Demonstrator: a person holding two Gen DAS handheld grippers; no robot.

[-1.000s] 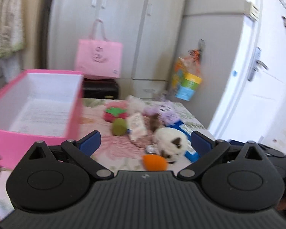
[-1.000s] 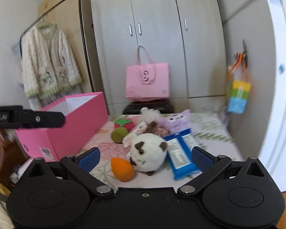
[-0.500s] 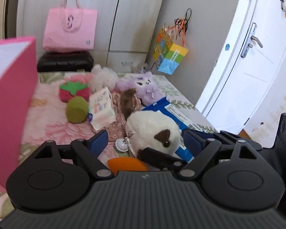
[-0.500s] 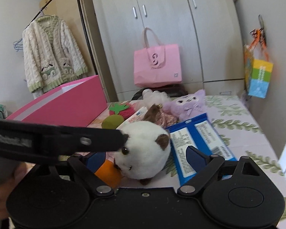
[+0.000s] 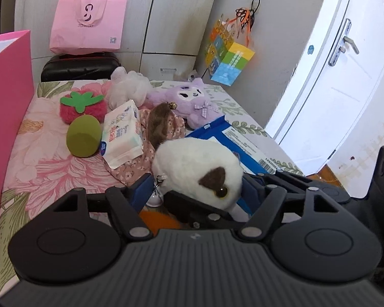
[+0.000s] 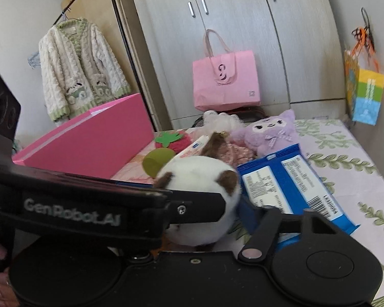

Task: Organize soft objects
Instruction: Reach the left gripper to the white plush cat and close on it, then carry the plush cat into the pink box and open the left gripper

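White round plush toy (image 5: 194,163), brown ears uppermost, face nearside

Pale wardrobe (image 6: 230,38), white door (image 5: 345,76), clothes rack (image 6: 110,25), bright daylight

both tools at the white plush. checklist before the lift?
1. white plush toy between left tool jaws, which have just been closing: ok.
2. Toy between right tool jaws, also just closing: ok.
3. Pads pressing the toy: cannot tell.
4. Tools clear of each other: not ok, left tool crosses the right tool's front.
5. Toy's metal clip free of the floral cloth: cannot tell.
6. pink box close by: ok; room inside: cannot tell.
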